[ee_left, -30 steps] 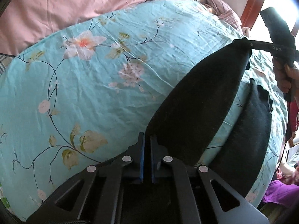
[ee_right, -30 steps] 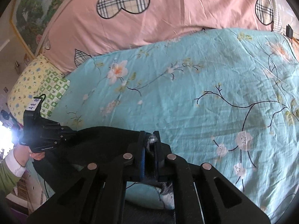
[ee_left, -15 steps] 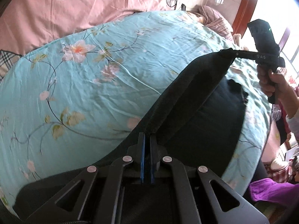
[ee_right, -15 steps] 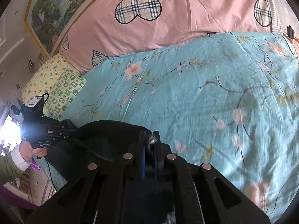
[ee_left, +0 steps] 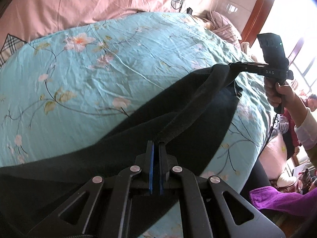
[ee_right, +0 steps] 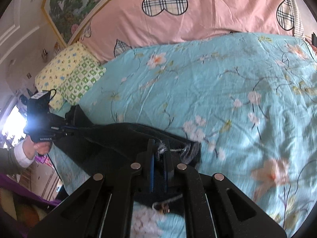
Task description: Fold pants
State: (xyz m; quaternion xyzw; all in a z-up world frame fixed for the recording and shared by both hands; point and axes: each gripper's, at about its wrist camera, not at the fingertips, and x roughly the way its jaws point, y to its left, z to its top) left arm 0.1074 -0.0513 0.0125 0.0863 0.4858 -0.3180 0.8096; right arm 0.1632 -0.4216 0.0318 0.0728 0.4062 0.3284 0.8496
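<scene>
Black pants (ee_left: 178, 107) hang stretched over the near edge of a bed with a turquoise floral sheet (ee_left: 103, 75). My left gripper (ee_left: 156, 148) is shut on one end of the pants' top band. My right gripper (ee_right: 159, 148) is shut on the other end, where frayed white threads show. In the left wrist view the right gripper (ee_left: 230, 67) holds the cloth at the far right. In the right wrist view the left gripper (ee_right: 67, 130) holds the pants (ee_right: 122, 138) at the far left. The lower part of the pants drapes below the held band.
A pink duvet with plaid hearts (ee_right: 188, 15) lies along the far side of the bed. A yellow and green pillow (ee_right: 71, 75) sits at the left end. A wooden bed frame (ee_left: 257, 11) and a bright window are at the right. Purple cloth (ee_left: 285, 200) lies beside the bed.
Both grippers have lowered and moved forward over the bed with the pants, and more black cloth now lies on the sheet. Both stay shut on the cloth.
</scene>
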